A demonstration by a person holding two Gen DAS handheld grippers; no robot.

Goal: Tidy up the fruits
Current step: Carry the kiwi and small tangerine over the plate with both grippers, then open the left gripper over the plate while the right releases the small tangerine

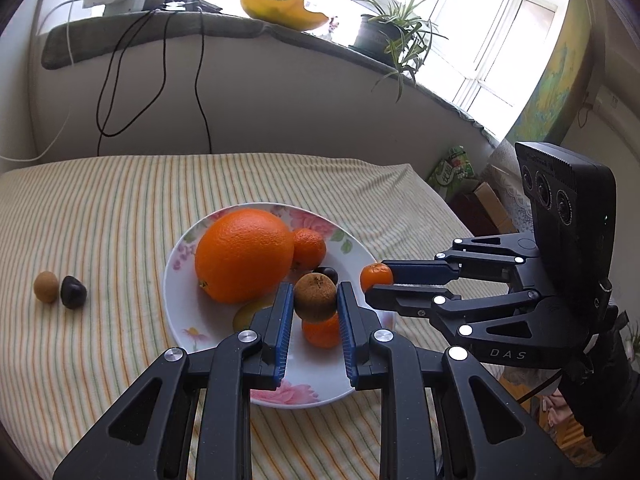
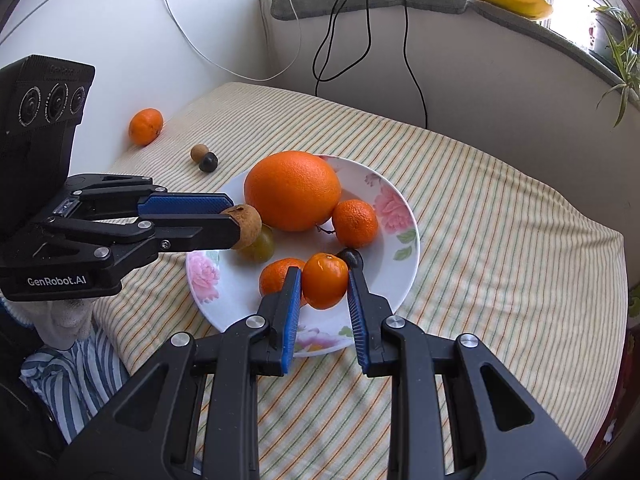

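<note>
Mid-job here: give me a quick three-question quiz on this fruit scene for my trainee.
1. True or false: the left gripper is empty.
2. What does the right gripper hold? A) the big orange B) a tangerine C) a dark fruit
3. Which fruits lie on the cloth, off the plate?

Key
1. False: it is shut on a brown fruit over the plate.
2. B.
3. A lone tangerine near the wall, plus a small brown fruit touching a small dark fruit.
</note>
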